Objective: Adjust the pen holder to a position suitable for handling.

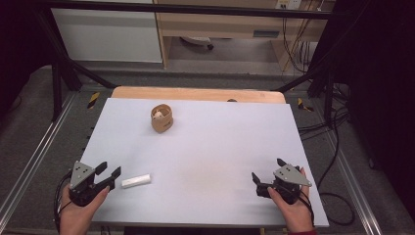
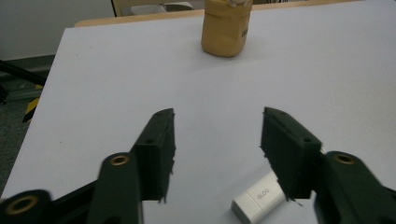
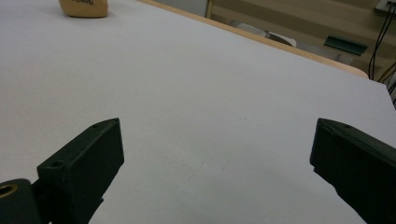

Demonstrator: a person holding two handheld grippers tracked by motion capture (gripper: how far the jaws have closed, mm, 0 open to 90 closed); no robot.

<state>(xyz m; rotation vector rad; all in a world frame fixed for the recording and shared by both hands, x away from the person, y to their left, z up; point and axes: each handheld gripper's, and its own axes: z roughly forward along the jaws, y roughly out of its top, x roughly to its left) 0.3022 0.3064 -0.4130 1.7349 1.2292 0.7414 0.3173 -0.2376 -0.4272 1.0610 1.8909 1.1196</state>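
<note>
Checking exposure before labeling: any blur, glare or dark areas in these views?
High view: dark corners, table evenly lit, no glare. Left gripper view: white stick soft, text barely legible, tan cup fairly sharp. Right gripper view: near tongs slightly blurred.

White-topped counter (image 1: 205, 161) with a wooden far edge, tan wooden cup (image 1: 162, 118) holding something pale near the far left, small white stick-shaped object (image 1: 136, 180) lying flat near the front left, grey floor (image 1: 29, 127), black cables (image 1: 337, 196) at right
</note>
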